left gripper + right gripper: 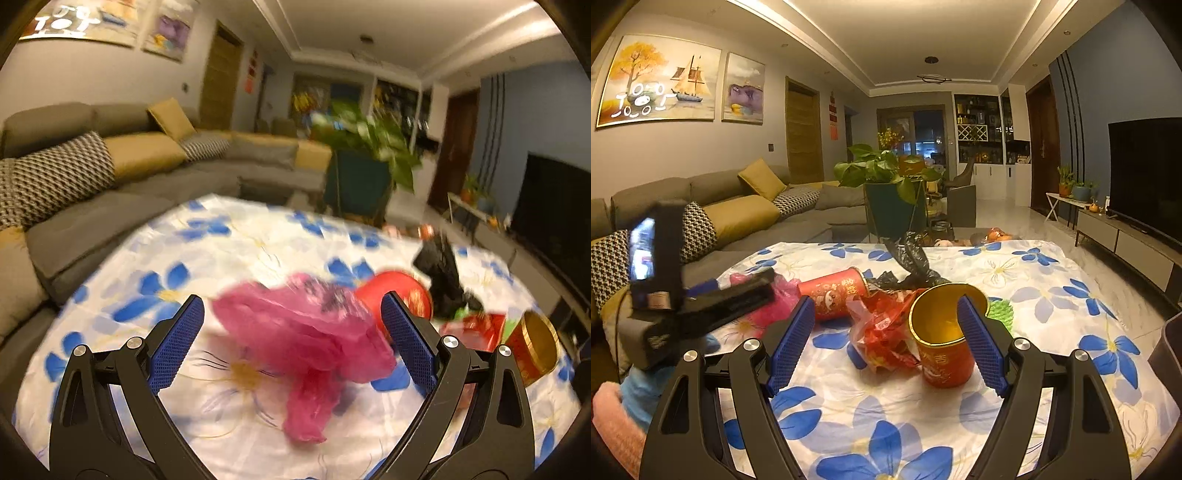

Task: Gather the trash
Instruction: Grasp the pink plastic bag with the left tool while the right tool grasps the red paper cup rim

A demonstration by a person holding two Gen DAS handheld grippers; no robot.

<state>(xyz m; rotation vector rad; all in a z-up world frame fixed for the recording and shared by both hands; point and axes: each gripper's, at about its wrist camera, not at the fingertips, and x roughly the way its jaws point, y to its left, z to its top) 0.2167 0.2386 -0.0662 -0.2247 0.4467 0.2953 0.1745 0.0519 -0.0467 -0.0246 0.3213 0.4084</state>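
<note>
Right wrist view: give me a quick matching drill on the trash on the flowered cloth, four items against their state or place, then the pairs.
Items:
1. pink bag
2. gold-lined can
3. red can
4. black bag

States:
A. lying on its side
B. upright, open mouth tilted toward the camera, between the right gripper's fingers
C. crumpled at the far side of the pile
D. between the open left gripper's fingers

Pairs: 1-D, 2-B, 3-A, 4-C

1. Left wrist view smeared by motion: pink plastic bag (306,339) blurred, its print unreadable.
2. Lying red can (399,295) mostly hidden behind bag and finger.
3. Black bag (443,280) blurred, shape unclear.
4. Upright can (942,339): lettering too small.
</note>
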